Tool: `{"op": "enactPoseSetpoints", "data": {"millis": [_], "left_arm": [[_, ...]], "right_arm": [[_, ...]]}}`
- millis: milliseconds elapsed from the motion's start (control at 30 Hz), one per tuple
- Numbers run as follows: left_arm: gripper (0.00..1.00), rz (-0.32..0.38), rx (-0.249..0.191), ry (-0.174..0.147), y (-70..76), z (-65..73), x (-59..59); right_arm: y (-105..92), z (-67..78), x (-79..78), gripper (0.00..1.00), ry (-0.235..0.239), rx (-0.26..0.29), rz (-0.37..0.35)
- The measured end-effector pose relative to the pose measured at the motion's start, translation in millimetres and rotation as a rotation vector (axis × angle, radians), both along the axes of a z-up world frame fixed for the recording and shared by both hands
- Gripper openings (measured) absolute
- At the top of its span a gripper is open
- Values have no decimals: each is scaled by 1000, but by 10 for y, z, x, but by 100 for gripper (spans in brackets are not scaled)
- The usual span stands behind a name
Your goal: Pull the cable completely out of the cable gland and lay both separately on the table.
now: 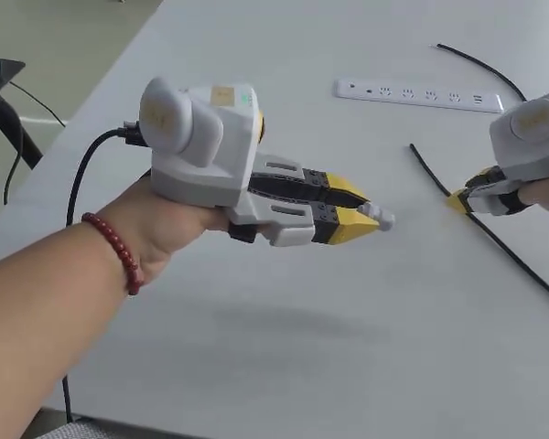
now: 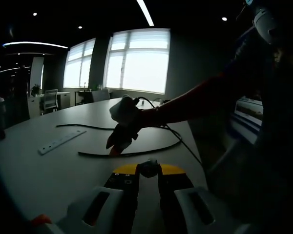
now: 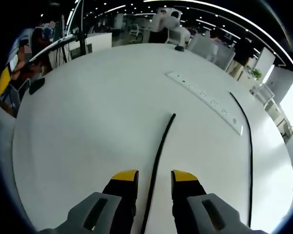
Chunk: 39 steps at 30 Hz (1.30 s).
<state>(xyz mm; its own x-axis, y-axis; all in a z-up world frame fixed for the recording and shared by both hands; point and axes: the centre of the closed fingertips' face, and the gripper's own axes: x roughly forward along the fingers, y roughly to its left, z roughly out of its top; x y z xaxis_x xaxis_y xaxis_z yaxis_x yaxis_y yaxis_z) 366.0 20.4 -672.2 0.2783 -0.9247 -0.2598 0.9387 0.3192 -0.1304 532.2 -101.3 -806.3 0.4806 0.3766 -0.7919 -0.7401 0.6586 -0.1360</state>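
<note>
Head cam looks down from close behind the left gripper (image 1: 377, 219), whose own cam faces low across at the right gripper (image 2: 115, 146), and that one's cam looks down along the cable (image 3: 161, 146) all three share.

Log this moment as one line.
left gripper: shut on cable gland | right gripper: open astride cable | cable free on table

White power strip (image 1: 410, 94) lies on the pale table (image 1: 256, 366) (a separate black cable (image 1: 483, 66) curves nearby).
</note>
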Motion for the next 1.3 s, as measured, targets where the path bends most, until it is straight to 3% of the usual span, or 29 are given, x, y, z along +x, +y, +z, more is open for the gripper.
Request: {"op": "enactPoseSetpoints", "data": {"millis": [300,567,833,867,1000,1033,1300], "left_arm": [[16,-2,-4,4,-23,14,-14],[16,14,-4,5,-3,9,15],[16,29,-3,16,30,-22,23],[16,31,-7,20,35,-25,20],[16,35,-7,27,47,-44,7],[16,34,-5,28,48,-49,0],[16,37,-7,25,51,-25,-45]], "right_arm": [[32,147,-40,27,-36,37,5],[99,399,-201,42,-85,109,12],[53,837,-526,49,-165,218,13],[70,922,-540,50,-190,256,5],[34,1127,-767,54,-216,291,5],[25,1191,-827,55,-242,293,10],[-37,1490,-1269,67,-319,367,14]]}}
